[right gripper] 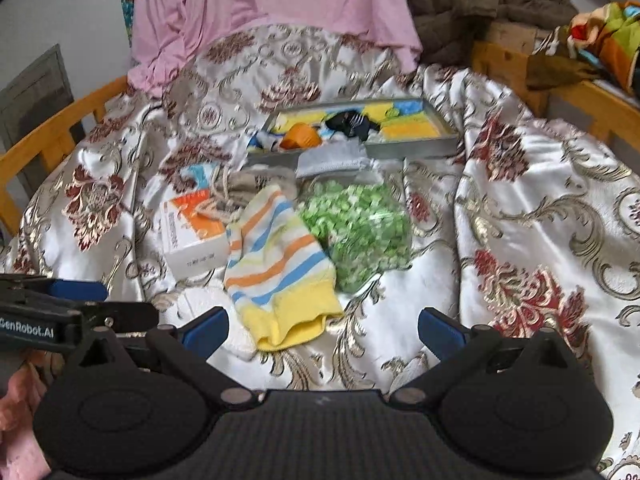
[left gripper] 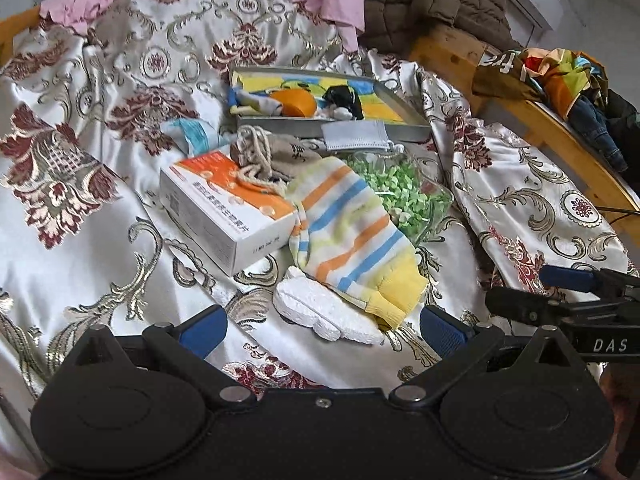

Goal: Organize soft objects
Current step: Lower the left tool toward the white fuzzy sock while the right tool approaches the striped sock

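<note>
A striped sock [left gripper: 348, 236] with a yellow cuff lies on the patterned bedspread, also in the right wrist view [right gripper: 280, 264]. A white foam piece [left gripper: 324, 312] lies under its cuff. A beige drawstring pouch [left gripper: 268, 156] rests on a white and orange box [left gripper: 224, 208]. A grey tray [left gripper: 332, 130] behind holds an orange cup [left gripper: 294, 102], a sock and a black item. My left gripper [left gripper: 324, 326] is open just before the foam piece. My right gripper [right gripper: 324, 326] is open, with the sock's cuff between its fingers.
A clear bag of green pieces [right gripper: 356, 232] lies right of the sock. A face mask [left gripper: 356, 138] leans on the tray's front. Pink cloth [right gripper: 256, 12] and a brown jacket [right gripper: 488, 0] hang behind. A wooden frame [left gripper: 560, 132] with clothes runs on the right.
</note>
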Tool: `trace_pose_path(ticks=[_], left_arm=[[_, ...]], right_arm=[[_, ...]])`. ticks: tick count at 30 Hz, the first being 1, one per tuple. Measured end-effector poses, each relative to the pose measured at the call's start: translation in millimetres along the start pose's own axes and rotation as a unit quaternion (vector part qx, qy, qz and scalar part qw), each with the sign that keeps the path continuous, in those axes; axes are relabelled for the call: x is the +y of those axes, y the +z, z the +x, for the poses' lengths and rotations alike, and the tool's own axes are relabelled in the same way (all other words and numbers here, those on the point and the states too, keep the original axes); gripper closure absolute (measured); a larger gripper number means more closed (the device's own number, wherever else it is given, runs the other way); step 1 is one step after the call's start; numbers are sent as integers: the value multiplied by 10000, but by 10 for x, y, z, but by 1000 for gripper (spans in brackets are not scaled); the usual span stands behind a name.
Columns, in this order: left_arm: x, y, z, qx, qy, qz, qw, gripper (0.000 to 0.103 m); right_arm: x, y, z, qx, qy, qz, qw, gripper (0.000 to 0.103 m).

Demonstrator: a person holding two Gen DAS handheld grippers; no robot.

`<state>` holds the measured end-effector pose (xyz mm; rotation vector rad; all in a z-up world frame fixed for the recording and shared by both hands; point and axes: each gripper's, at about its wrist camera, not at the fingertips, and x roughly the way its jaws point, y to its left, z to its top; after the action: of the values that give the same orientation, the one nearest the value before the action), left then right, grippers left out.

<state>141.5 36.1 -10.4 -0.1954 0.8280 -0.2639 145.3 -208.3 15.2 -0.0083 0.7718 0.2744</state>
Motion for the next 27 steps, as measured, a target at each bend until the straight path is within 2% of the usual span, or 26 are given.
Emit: trace_pose_path(ticks=[7,20,27], left_arm=[[161,73,214,493,-256,-581,9968,1],[329,133,605,1071,-568,-1404,9826,1],[328,175,762,1113,-844,-1761,9744,1]], right_arm=[[-70,43,238,594,231,89,9979,0],[-364,247,656,1031,426,143,9937,0],[-674,299,880,1201,674,1089,9845,0]])
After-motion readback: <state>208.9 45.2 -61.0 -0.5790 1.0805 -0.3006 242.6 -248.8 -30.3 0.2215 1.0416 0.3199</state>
